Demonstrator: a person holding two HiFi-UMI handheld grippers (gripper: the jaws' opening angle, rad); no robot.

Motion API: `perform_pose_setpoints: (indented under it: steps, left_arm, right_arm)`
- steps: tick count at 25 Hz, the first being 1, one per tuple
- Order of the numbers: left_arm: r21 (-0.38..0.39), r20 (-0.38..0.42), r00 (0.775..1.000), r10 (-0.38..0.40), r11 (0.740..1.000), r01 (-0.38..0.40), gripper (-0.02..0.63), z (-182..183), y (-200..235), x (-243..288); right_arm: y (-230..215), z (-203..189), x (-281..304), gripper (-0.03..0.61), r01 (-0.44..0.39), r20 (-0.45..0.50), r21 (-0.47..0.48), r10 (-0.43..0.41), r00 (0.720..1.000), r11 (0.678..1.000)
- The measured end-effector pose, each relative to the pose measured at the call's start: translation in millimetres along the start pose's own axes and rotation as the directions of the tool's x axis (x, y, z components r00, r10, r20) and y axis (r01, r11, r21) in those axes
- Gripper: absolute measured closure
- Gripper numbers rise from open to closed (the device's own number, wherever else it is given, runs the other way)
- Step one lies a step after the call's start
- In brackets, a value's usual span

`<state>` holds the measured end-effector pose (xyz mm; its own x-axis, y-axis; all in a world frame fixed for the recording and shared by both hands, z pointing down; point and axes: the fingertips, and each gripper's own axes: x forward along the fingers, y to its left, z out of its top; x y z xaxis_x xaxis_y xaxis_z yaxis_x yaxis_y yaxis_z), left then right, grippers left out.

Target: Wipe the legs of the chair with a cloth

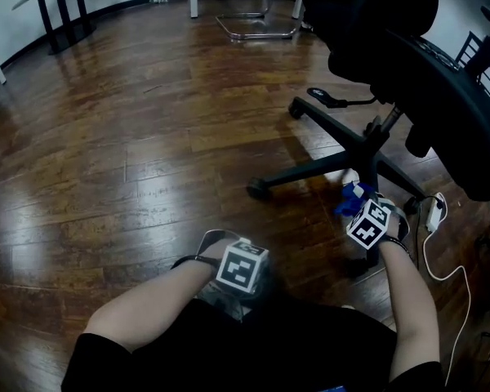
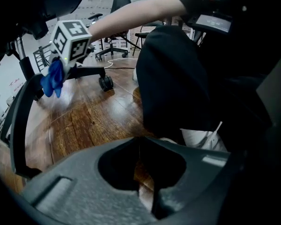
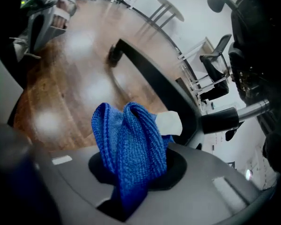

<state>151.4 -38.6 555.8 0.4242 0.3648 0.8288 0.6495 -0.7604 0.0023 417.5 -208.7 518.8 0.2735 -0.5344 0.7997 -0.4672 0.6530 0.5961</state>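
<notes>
Dark brown wooden floorboards (image 1: 131, 137) with a glossy sheen fill the room, and a black office chair (image 1: 441, 88) is seen at the right on a star base of black legs (image 1: 318, 170) ending in castors. A cloth (image 3: 131, 144) is clamped between the jaws of the right gripper (image 1: 358, 205). It is bright blue, with a ribbed, knitted weave, and is bunched into upright folds that stand up out of the jaws. A small white label (image 3: 170, 123) is seen at its right edge. In the head view the cloth is held low, just beside the chair's central column, between two legs. In the right gripper view a black leg runs just behind it; whether the two touch cannot be told. The left gripper (image 2: 147, 186) is held near the person's lap, well apart from the chair, with its jaws closed together and nothing between them. A white cable (image 1: 441, 260) is seen on the floor by the right forearm.
</notes>
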Motion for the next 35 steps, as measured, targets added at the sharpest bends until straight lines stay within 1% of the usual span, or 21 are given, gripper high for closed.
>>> perform_pose_setpoints:
  steps: [2, 4, 7, 9, 11, 14, 16, 17, 19, 20, 21, 22, 24, 25, 26, 27, 29, 31, 32, 33, 35]
  left_arm:
    - [-0.009, 0.009, 1.000, -0.023, 1.000, 0.023, 0.612, -1, -2, 3]
    - [-0.025, 0.032, 0.999, -0.027, 0.999, 0.028, 0.612, -1, -1, 3]
    - [-0.053, 0.048, 0.999, -0.015, 0.998, 0.017, 0.612, -5, 4, 1]
    - [-0.055, 0.044, 0.999, -0.016, 0.998, 0.018, 0.612, -5, 4, 1]
    - [-0.058, 0.047, 0.999, -0.007, 0.998, 0.009, 0.612, -3, 4, 0]
    - [-0.081, 0.038, 0.998, 0.052, 0.996, -0.048, 0.611, -6, 12, -9]
    - [-0.111, 0.035, 0.993, 0.111, 0.988, -0.107, 0.606, -10, 22, -16]
    - [-0.138, 0.039, 0.988, 0.149, 0.980, -0.143, 0.588, -10, 30, -21]
    - [-0.204, 0.051, 0.970, 0.239, 0.953, -0.224, 0.526, -7, 48, -33]
    - [-0.228, 0.050, 0.956, 0.290, 0.935, -0.272, 0.475, -6, 59, -42]
    - [-0.237, 0.037, 0.938, 0.346, 0.914, -0.328, 0.395, -6, 73, -51]
    - [-0.228, 0.009, 0.914, 0.405, 0.891, -0.393, 0.379, -10, 91, -62]
    - [-0.206, -0.061, 0.854, 0.517, 0.831, -0.517, 0.377, -21, 134, -85]
    - [-0.221, -0.084, 0.826, 0.557, 0.798, -0.561, 0.377, -27, 157, -95]
    - [-0.251, -0.099, 0.805, 0.585, 0.768, -0.589, 0.377, -33, 178, -102]
    - [-0.283, -0.113, 0.792, 0.600, 0.745, -0.604, 0.377, -39, 197, -104]
    - [-0.310, -0.144, 0.778, 0.611, 0.719, -0.622, 0.377, -54, 228, -101]
    - [-0.309, -0.168, 0.770, 0.616, 0.709, -0.634, 0.377, -66, 254, -91]
    - [-0.314, -0.168, 0.775, 0.609, 0.712, -0.628, 0.377, -69, 264, -85]
    - [-0.321, -0.159, 0.788, 0.595, 0.723, -0.611, 0.376, -70, 272, -77]
    - [-0.325, -0.151, 0.823, 0.548, 0.759, -0.565, 0.377, -69, 282, -57]
  right_arm:
    - [-30, 12, 10, 0.489, 0.063, 0.010, 0.033, -0.064, 0.998, 0.997]
    - [-49, 19, 15, 0.488, 0.107, 0.020, 0.064, -0.108, 0.994, 0.992]
    - [-51, 25, 17, 0.486, 0.116, 0.028, 0.054, -0.117, 0.993, 0.992]
    - [-36, 21, 11, 0.485, 0.083, 0.029, 0.031, -0.084, 0.996, 0.996]
    - [-10, 10, -1, 0.485, 0.030, 0.034, 0.027, -0.031, 0.999, 0.999]
    - [43, -13, -21, 0.486, -0.056, 0.028, -0.017, 0.057, 0.998, 0.998]
    - [73, -26, -33, 0.485, -0.090, 0.023, -0.064, 0.092, 0.995, 0.994]
    - [83, -31, -37, 0.486, -0.101, 0.025, -0.071, 0.103, 0.994, 0.992]
    - [96, -39, -45, 0.485, -0.115, 0.042, -0.043, 0.116, 0.992, 0.992]
    - [99, -40, -48, 0.485, -0.120, 0.054, -0.021, 0.121, 0.991, 0.993]
    - [101, -41, -49, 0.485, -0.123, 0.068, -0.003, 0.123, 0.990, 0.992]
    - [102, -40, -49, 0.485, -0.123, 0.081, 0.010, 0.121, 0.989, 0.992]
    - [102, -39, -50, 0.486, -0.118, 0.092, 0.021, 0.115, 0.989, 0.993]
    - [102, -39, -50, 0.486, -0.116, 0.094, 0.023, 0.113, 0.989, 0.993]
    - [103, -38, -51, 0.486, -0.116, 0.096, 0.025, 0.113, 0.989, 0.993]
    - [103, -37, -51, 0.486, -0.118, 0.102, 0.029, 0.115, 0.988, 0.993]
    - [104, -35, -53, 0.486, -0.122, 0.126, 0.039, 0.116, 0.985, 0.992]
    - [105, -32, -55, 0.486, -0.125, 0.153, 0.047, 0.117, 0.981, 0.991]
    - [104, -31, -56, 0.486, -0.128, 0.166, 0.052, 0.118, 0.979, 0.990]
    - [104, -30, -57, 0.486, -0.132, 0.178, 0.060, 0.120, 0.977, 0.989]
    - [102, -31, -60, 0.486, -0.141, 0.198, 0.077, 0.124, 0.972, 0.987]
